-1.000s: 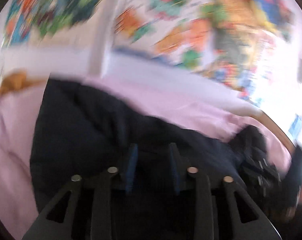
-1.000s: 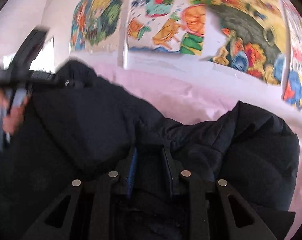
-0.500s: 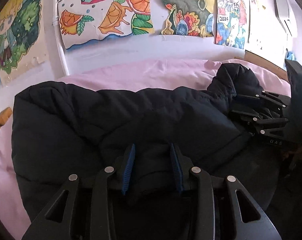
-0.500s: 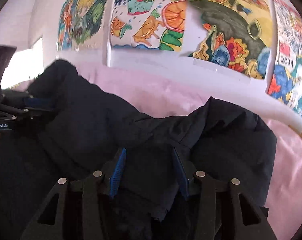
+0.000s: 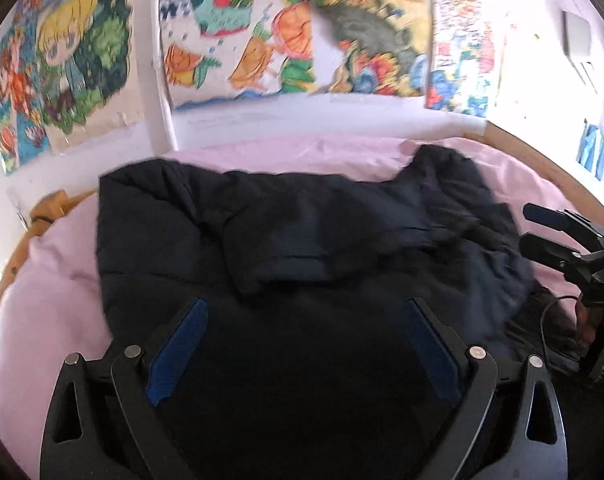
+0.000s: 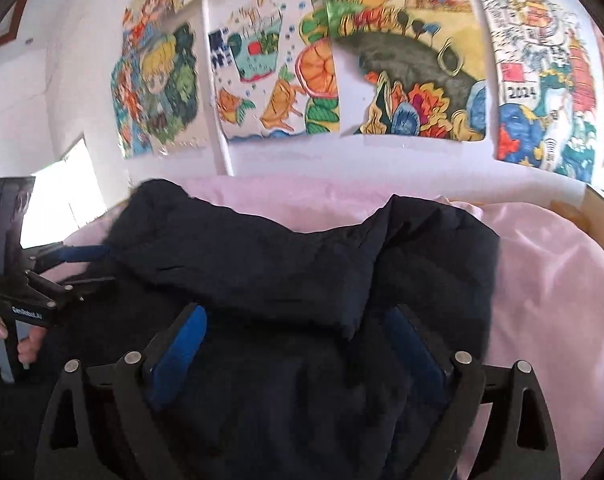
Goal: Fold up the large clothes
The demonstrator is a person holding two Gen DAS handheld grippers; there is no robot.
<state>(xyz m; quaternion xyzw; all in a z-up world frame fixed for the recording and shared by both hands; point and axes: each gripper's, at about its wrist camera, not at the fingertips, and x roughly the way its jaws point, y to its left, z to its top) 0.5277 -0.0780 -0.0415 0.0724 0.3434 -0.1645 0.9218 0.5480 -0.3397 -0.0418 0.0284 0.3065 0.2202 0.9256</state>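
Observation:
A dark navy puffer jacket [image 5: 302,232] lies across the pink bed sheet [image 5: 54,292], its upper part folded over toward me. My left gripper [image 5: 305,304] hovers over its near part. The jaws are opening wide and the blue pads [image 5: 178,344] press on nothing. In the right wrist view the same jacket [image 6: 262,256] lies below my right gripper [image 6: 296,312], whose jaws are also opening, with only loose fabric beneath them. Each view catches the other tool: the right gripper [image 5: 553,236] at the right edge, the left gripper [image 6: 78,268] at the left edge.
Colourful drawings [image 6: 413,80] cover the white wall behind the bed. A white pipe [image 5: 162,80] runs down the wall. The wooden bed frame [image 5: 541,164] curves around the pink sheet [image 6: 549,300]. A person's hand [image 6: 26,348] holds the left tool's handle.
Both grippers were shut on jacket fabric; now both have let go and their jaws stand wide. Both have drawn back and up from the jacket, which lies folded over.

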